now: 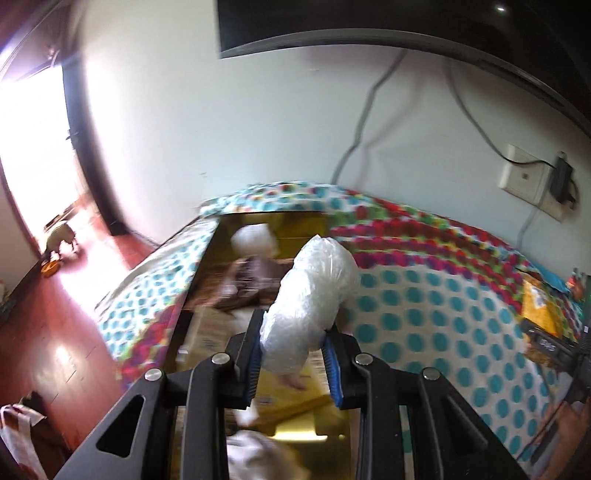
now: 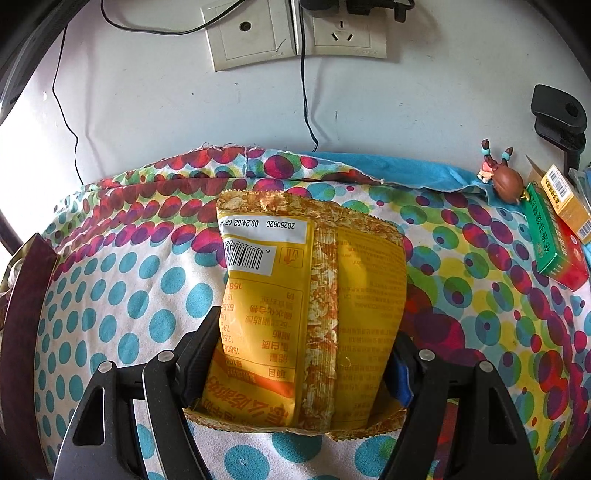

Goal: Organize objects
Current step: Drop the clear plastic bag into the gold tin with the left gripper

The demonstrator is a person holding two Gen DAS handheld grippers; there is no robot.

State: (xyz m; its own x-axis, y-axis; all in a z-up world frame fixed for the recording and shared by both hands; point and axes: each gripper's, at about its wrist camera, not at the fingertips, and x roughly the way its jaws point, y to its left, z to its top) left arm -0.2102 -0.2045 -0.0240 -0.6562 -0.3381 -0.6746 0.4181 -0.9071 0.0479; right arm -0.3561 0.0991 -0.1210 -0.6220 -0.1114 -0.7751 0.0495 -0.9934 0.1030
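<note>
My left gripper (image 1: 293, 332) is shut on a clear plastic-wrapped bundle (image 1: 317, 288), which sticks up past its blue pads. It hangs over an open box with a gold lining (image 1: 295, 432); inside lie another white bundle (image 1: 253, 240), a brown packet (image 1: 251, 280) and cardboard pieces. The picture is blurred. My right gripper (image 2: 306, 332) is shut on a yellow snack bag (image 2: 295, 277), which lies back side up on the dotted cloth (image 2: 110, 277) with a finger pressed against each side edge. That bag (image 1: 539, 306) also shows at the right edge of the left wrist view.
A green and red medicine box (image 2: 550, 240), a yellow carton (image 2: 569, 203) and a small figurine (image 2: 502, 177) sit at the cloth's far right. Wall sockets (image 2: 295, 33) with cables are behind. The box's dark flap (image 2: 26, 295) stands at the left. A black screen (image 1: 369, 22) hangs above.
</note>
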